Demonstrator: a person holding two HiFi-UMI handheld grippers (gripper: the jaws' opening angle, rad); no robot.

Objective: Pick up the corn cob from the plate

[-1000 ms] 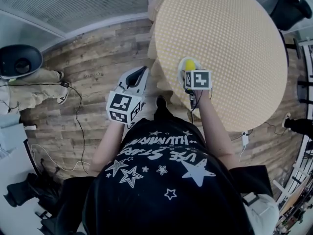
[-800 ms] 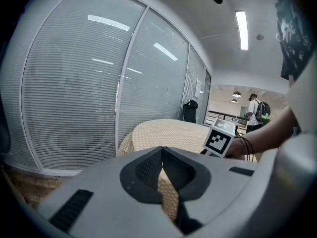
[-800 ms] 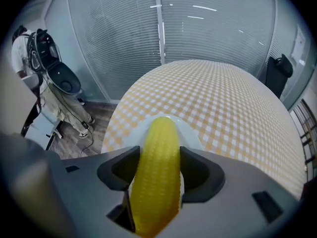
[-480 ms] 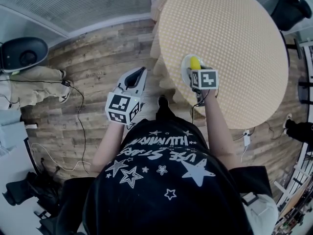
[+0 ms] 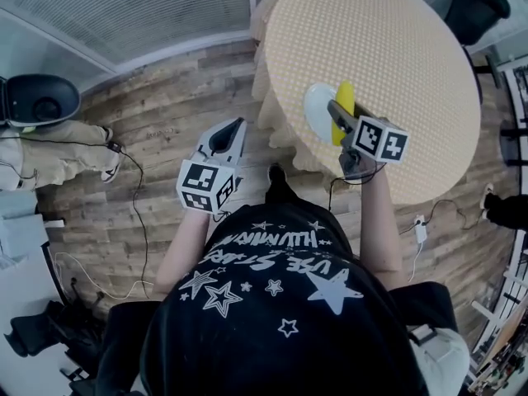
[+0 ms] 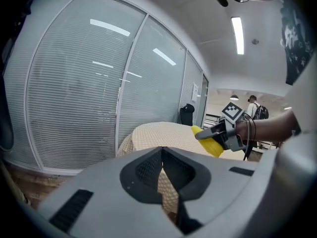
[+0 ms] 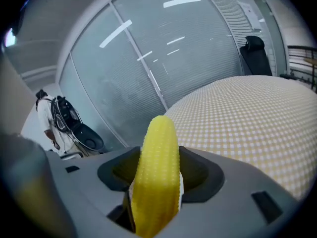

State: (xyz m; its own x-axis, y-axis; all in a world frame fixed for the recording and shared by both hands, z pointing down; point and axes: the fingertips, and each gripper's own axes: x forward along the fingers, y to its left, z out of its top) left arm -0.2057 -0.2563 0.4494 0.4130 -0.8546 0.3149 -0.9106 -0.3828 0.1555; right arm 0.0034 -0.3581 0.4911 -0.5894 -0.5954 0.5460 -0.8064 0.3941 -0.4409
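The yellow corn cob is clamped between the jaws of my right gripper, lifted above the white plate on the round checked table. In the right gripper view the corn cob stands up between the jaws of my right gripper, its tip pointing away. My left gripper hangs over the wooden floor left of the table, shut and holding nothing. In the left gripper view, past the closed tips of my left gripper, the corn cob shows in the right gripper.
The plate sits near the table's near-left edge. A black chair stands at the far right. Cables trail over the plank floor, and a white adapter lies by the table. A person's trousered legs are at the left.
My right gripper has risen off the plate and tilted with the corn cob in its jaws, shifting right; the plate now lies bare. My left gripper drifted slightly.
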